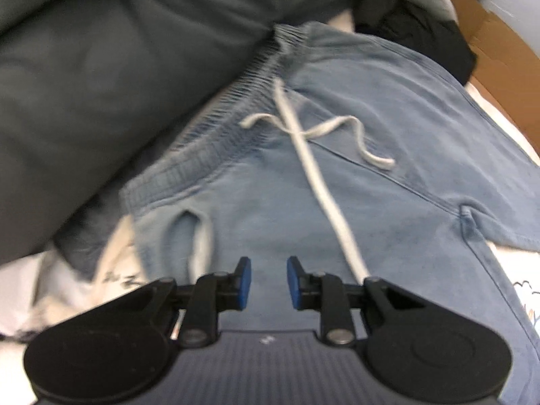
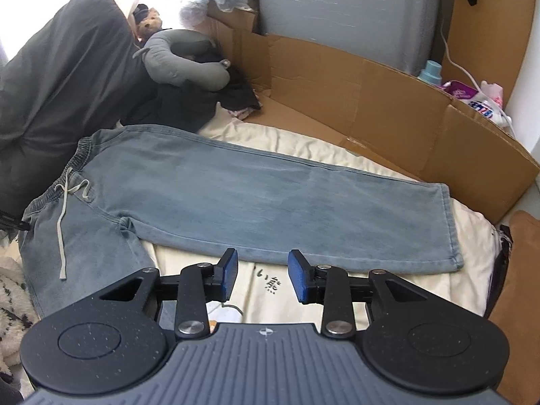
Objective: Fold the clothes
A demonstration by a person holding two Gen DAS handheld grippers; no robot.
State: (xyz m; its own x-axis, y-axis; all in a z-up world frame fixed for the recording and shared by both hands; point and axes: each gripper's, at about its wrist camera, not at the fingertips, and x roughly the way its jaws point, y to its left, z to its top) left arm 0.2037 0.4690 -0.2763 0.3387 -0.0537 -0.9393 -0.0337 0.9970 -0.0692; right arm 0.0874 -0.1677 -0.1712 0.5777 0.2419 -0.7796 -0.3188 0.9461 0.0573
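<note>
The cream bedsheet covers the work surface and carries small printed characters near its front edge. At the sheet's far edge, flattened brown cardboard stands as a low barrier, with a grey-blue panel upright behind it and a white wall to its right; past the cardboard's right half stand a light-blue bottle and a printed white pack. At the sheet's left edge, a dark grey pillow rests beneath strong daylight, with a grey neck pillow and dark clothing just beside it.
</note>
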